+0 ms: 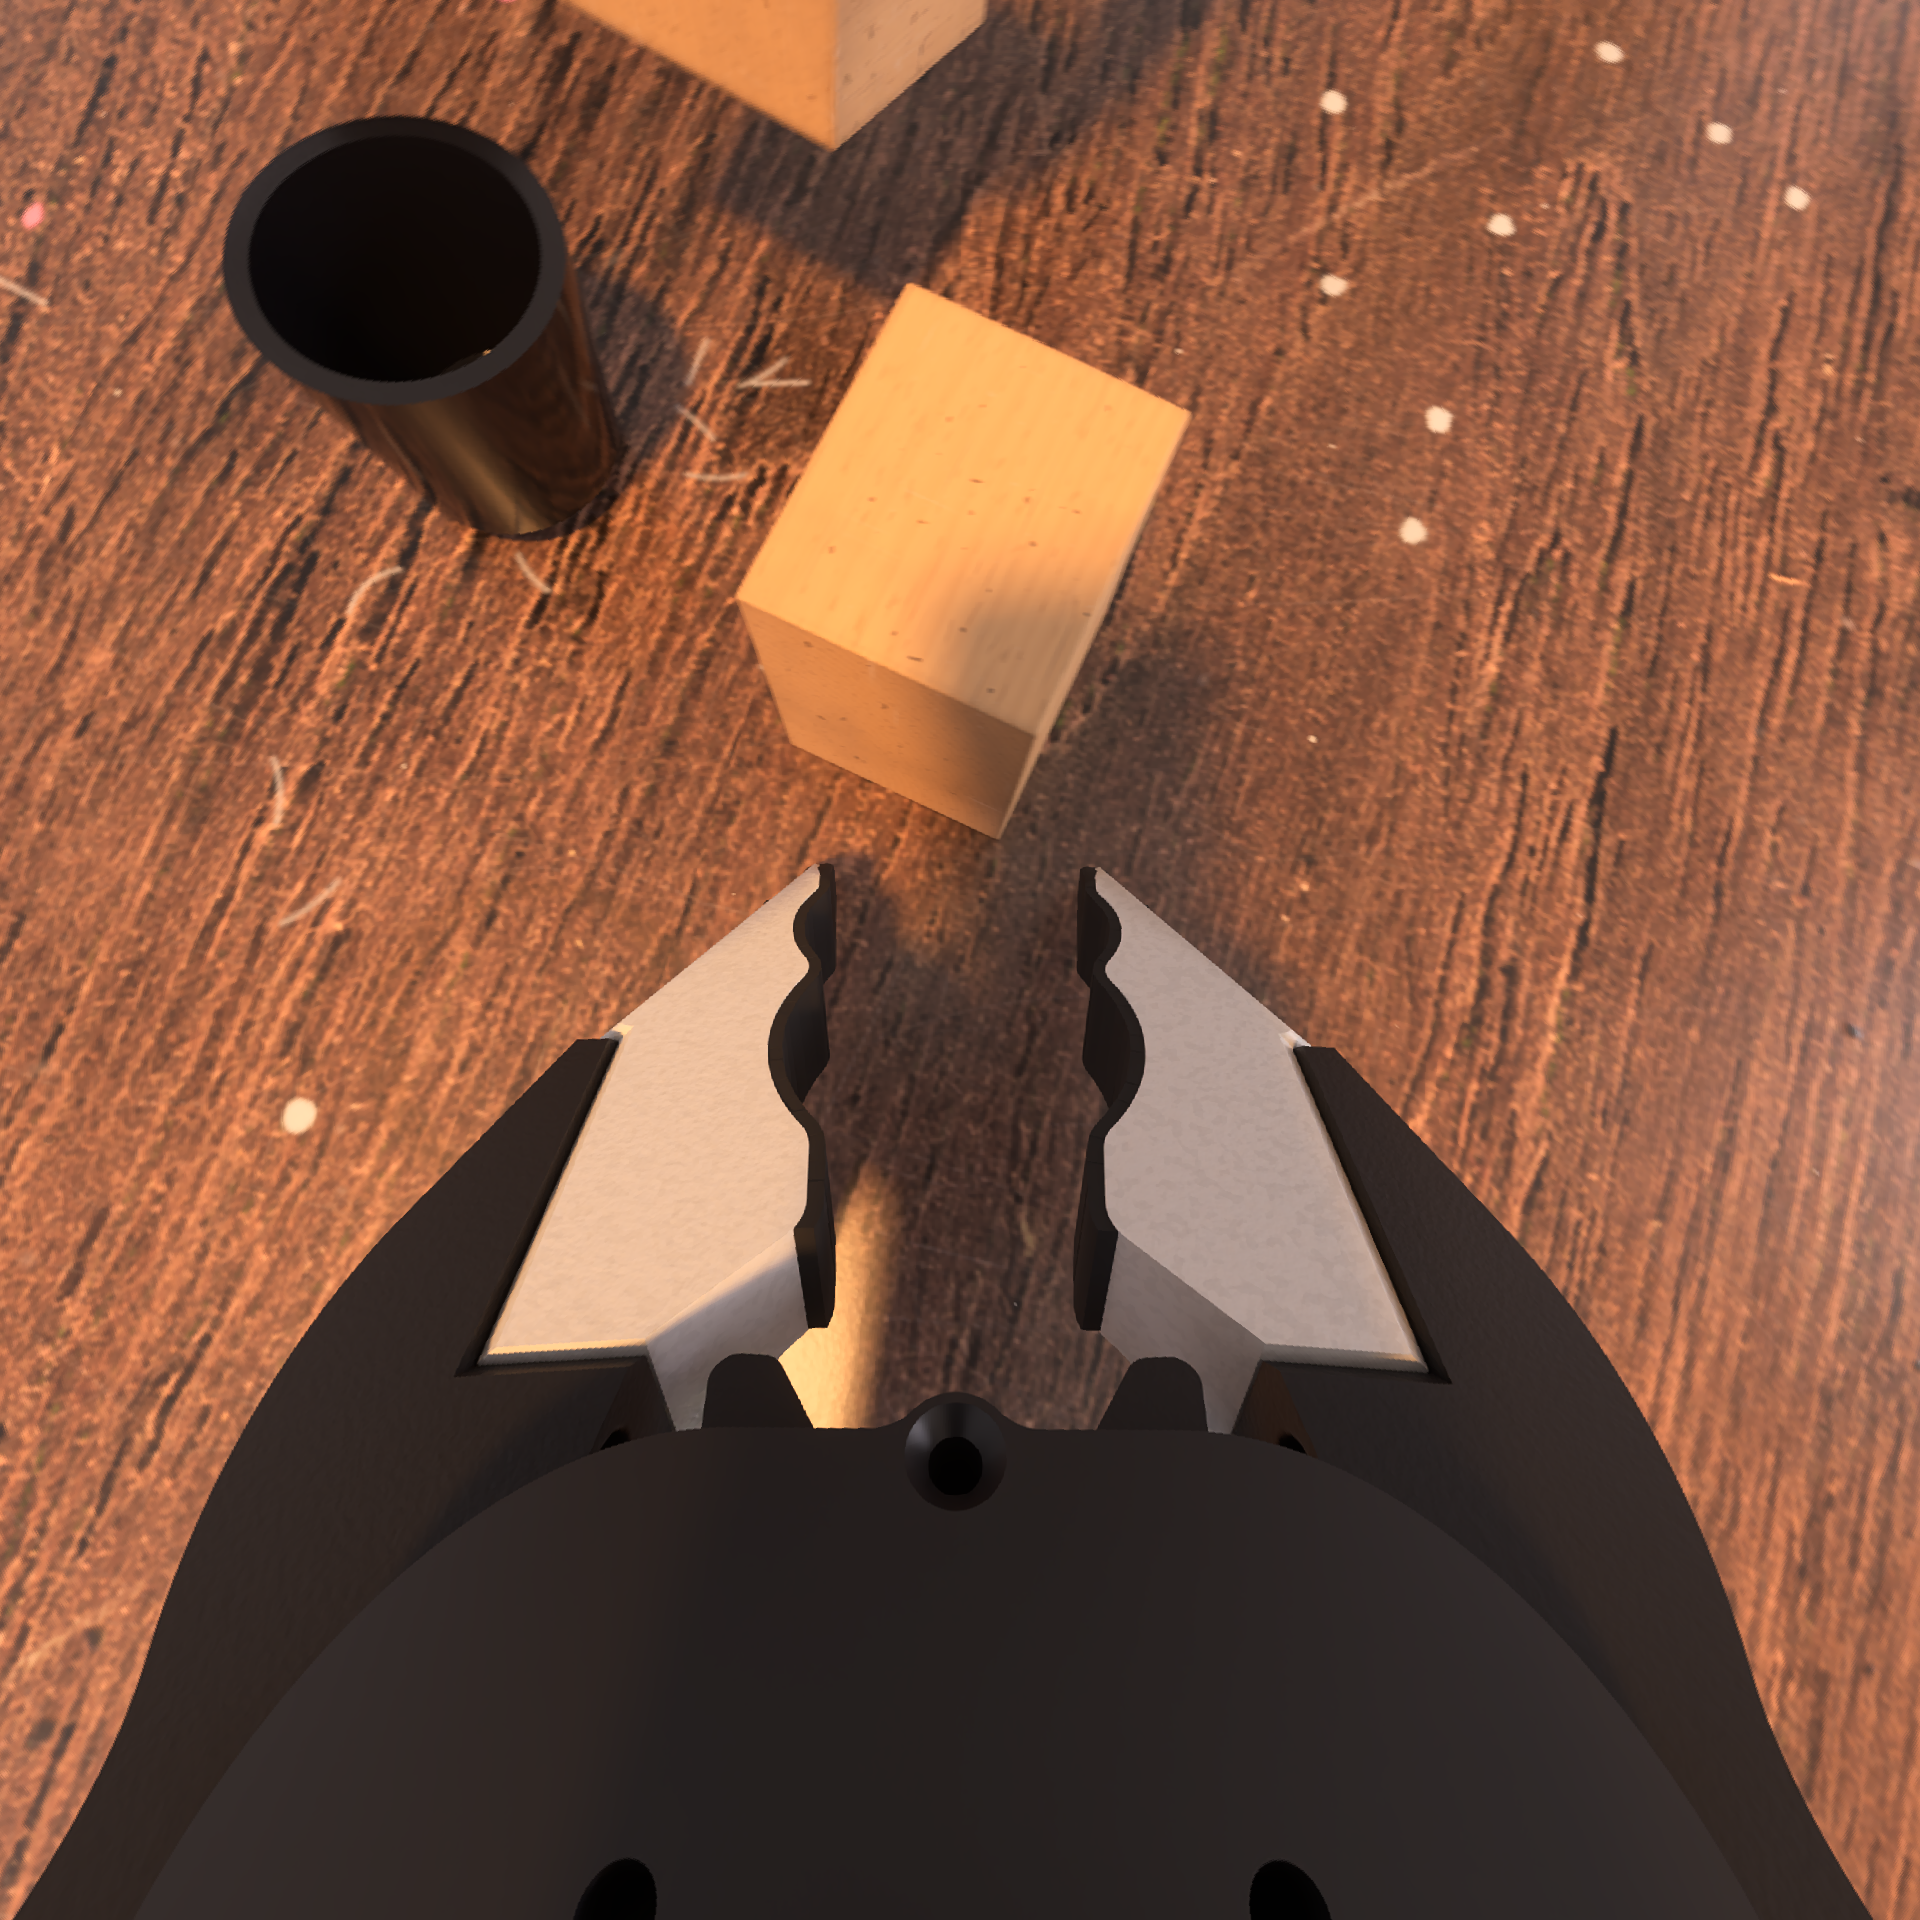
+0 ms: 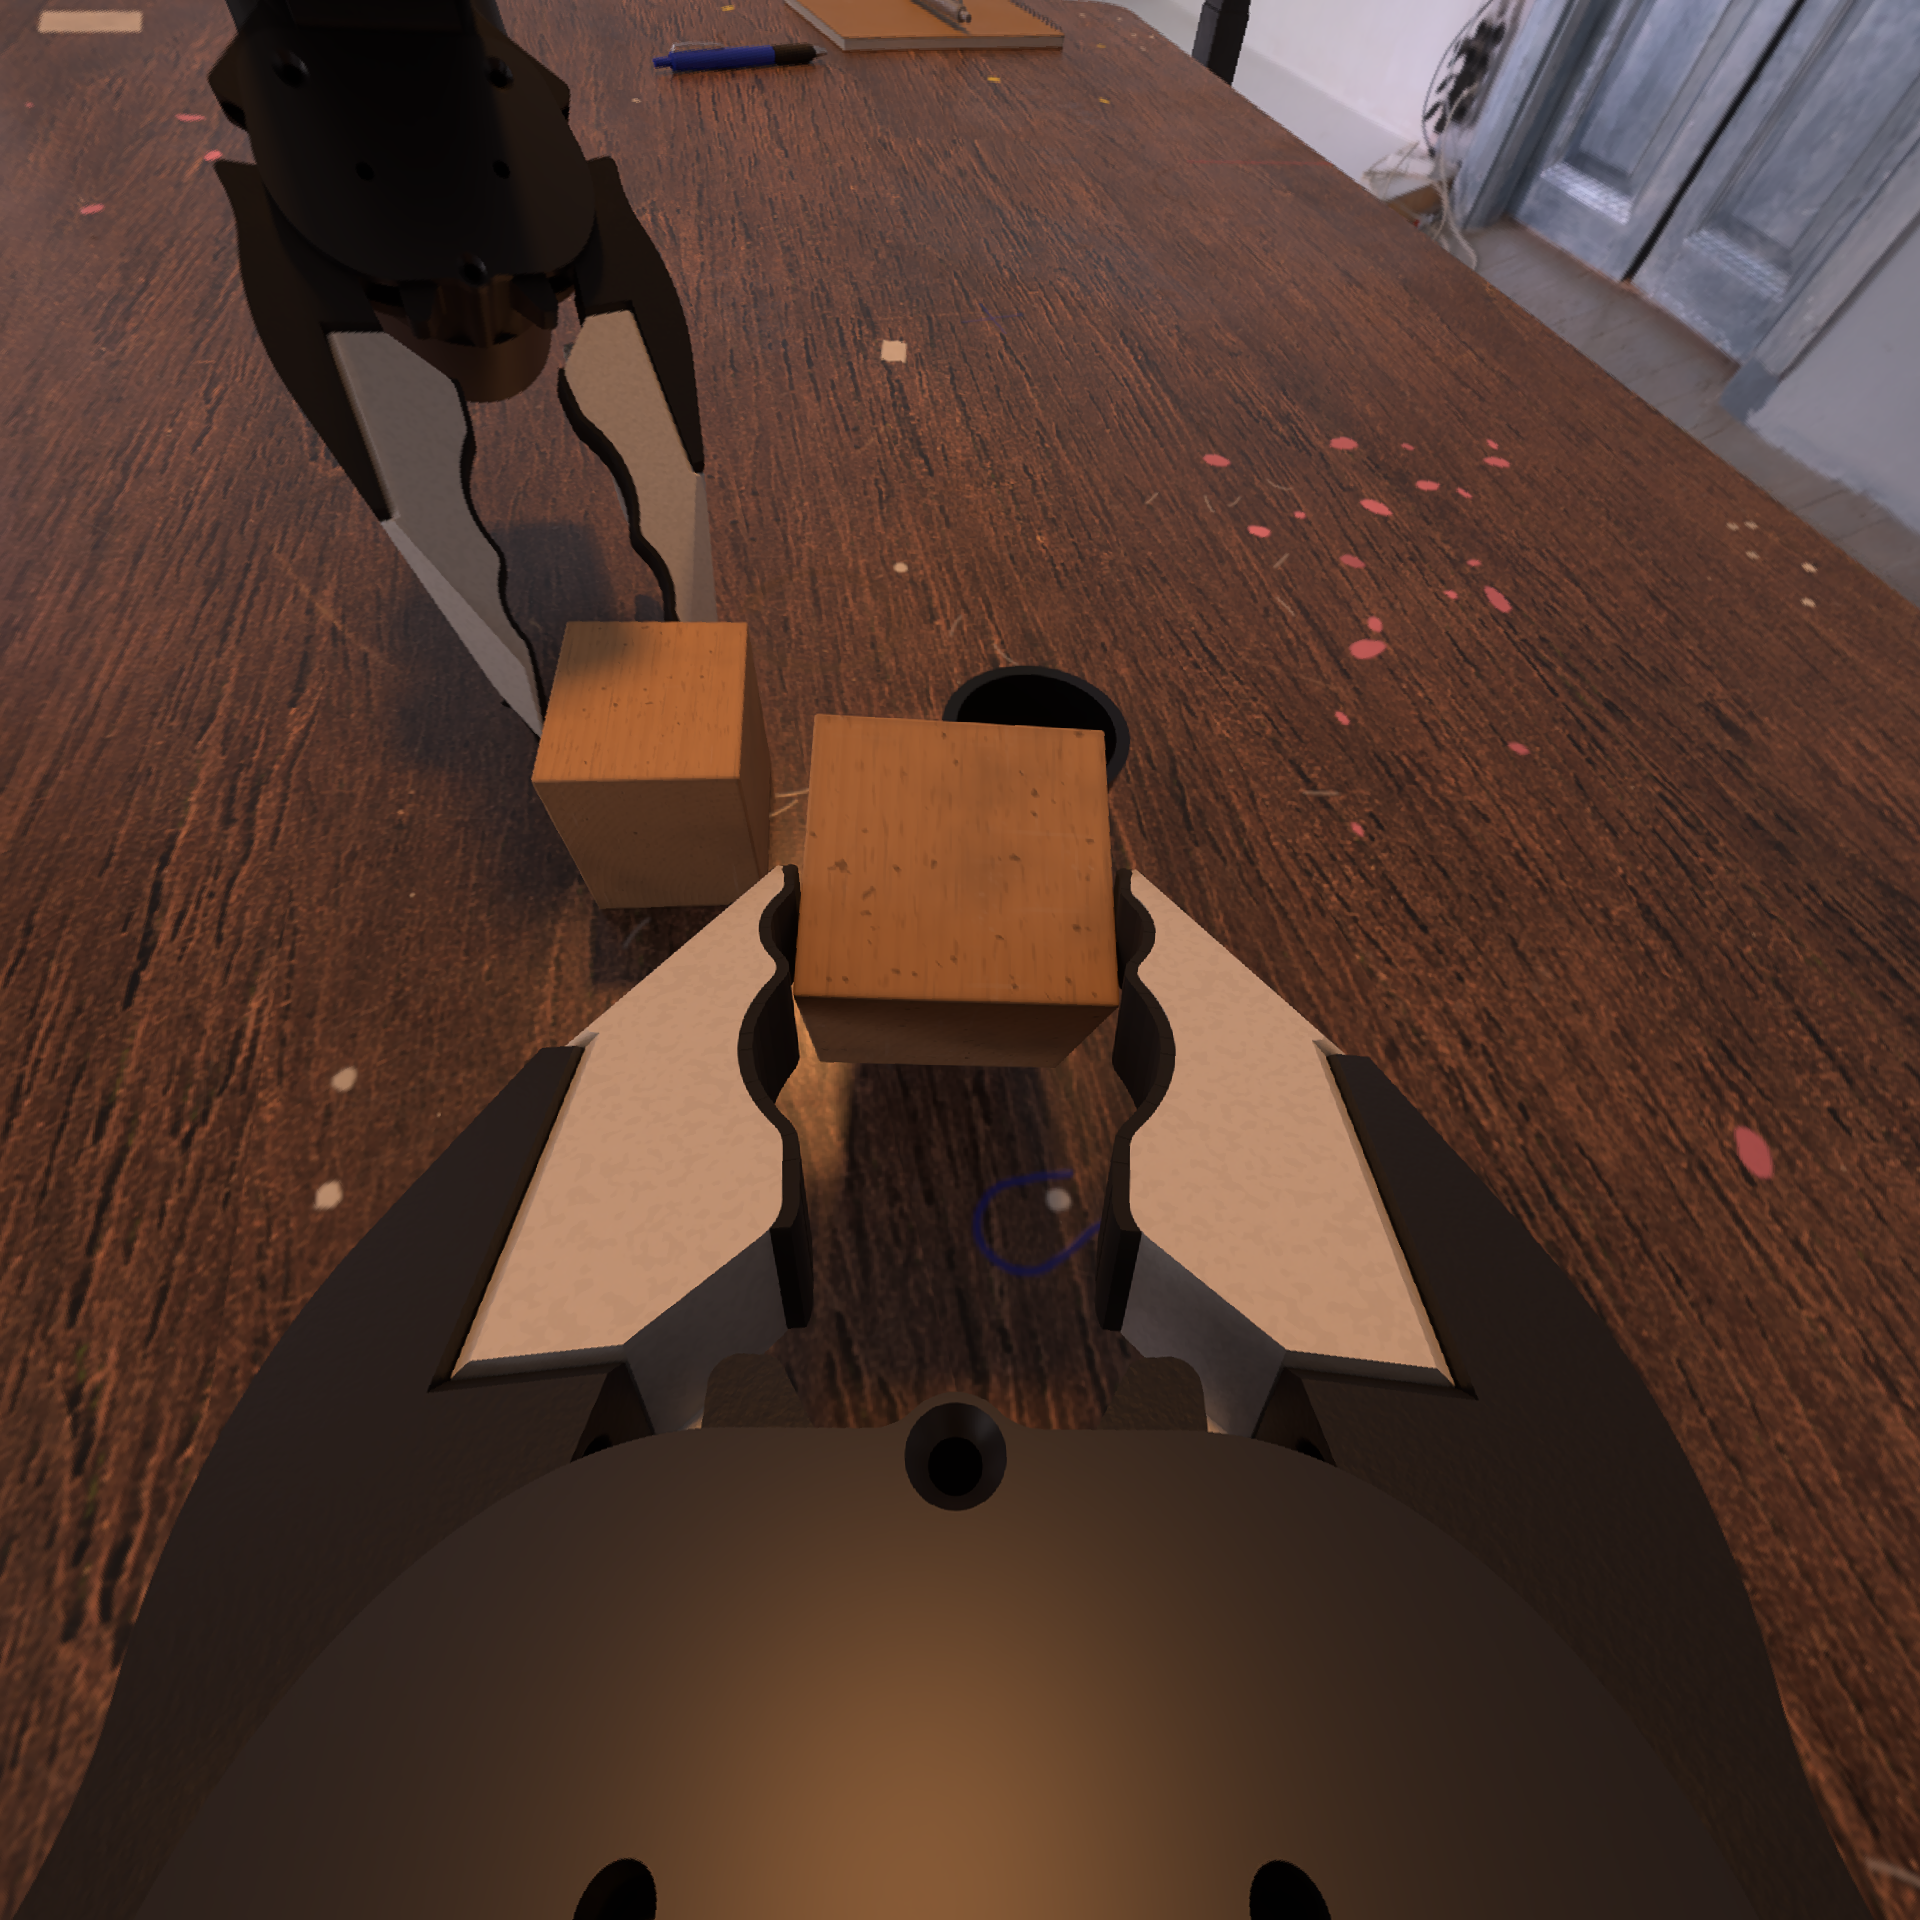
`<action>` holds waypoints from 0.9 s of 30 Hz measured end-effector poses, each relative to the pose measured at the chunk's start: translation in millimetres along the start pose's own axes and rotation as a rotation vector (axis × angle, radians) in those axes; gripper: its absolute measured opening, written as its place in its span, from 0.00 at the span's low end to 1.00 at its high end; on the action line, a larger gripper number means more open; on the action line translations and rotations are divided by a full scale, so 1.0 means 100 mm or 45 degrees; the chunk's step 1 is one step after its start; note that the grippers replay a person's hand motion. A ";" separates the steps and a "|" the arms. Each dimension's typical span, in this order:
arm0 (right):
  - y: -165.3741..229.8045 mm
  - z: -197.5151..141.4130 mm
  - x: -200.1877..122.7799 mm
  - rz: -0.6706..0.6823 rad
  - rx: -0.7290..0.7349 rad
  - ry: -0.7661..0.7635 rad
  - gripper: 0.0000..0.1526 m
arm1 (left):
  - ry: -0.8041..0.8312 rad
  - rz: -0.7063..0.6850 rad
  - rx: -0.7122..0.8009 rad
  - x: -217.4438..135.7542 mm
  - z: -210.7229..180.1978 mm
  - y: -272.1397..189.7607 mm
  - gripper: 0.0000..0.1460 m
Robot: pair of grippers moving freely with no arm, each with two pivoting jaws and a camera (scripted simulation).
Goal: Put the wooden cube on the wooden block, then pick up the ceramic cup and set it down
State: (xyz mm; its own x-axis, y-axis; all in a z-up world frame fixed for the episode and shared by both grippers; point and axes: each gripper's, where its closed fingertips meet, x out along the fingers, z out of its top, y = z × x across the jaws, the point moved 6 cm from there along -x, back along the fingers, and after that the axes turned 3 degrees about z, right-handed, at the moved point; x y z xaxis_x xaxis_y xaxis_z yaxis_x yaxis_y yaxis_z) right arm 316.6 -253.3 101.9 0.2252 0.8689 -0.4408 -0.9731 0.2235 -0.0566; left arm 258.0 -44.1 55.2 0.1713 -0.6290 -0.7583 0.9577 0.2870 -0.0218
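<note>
My right gripper [image 2: 956, 883] is shut on the wooden cube [image 2: 956, 862] and holds it just above the table. The cube's lower corner also shows at the top of the left wrist view [image 1: 800, 52]. The taller wooden block [image 2: 655, 748] stands upright just left of the cube, and it is in the middle of the left wrist view [image 1: 956, 540]. The dark ceramic cup [image 1: 405, 312] stands upright left of the block; only its rim [image 2: 1039, 691] shows behind the cube. My left gripper [image 1: 956, 873] is open and empty, hovering just short of the block.
A brown wooden table [image 2: 1351, 935] with paint specks carries everything. A blue pen [image 2: 738, 54] and a notebook [image 2: 925, 21] lie at the far end. The table's right edge [image 2: 1558, 343] runs along a floor with grey-blue doors [image 2: 1714, 156].
</note>
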 end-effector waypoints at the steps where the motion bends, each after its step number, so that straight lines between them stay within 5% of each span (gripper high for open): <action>1: 0.02 0.01 0.02 -0.003 -0.011 0.000 0.39 | -0.003 -0.008 0.015 -0.02 0.00 -0.02 0.31; 18: 0.09 0.09 0.07 0.084 0.061 -0.087 0.39 | 0.013 -0.138 0.054 -0.07 -0.03 -0.16 0.36; 27: 0.25 0.17 0.20 0.154 0.057 -0.131 0.39 | -0.169 0.133 -0.137 -0.58 -0.17 0.31 0.41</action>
State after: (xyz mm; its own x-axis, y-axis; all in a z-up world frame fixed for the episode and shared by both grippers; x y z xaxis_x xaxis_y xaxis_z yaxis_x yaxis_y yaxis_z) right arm 297.7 -222.7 106.9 0.1126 0.9307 -0.3479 -0.9907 0.1320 0.0326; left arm 273.6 13.8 87.4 0.3042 -0.6793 -0.6678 0.9040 0.4270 -0.0226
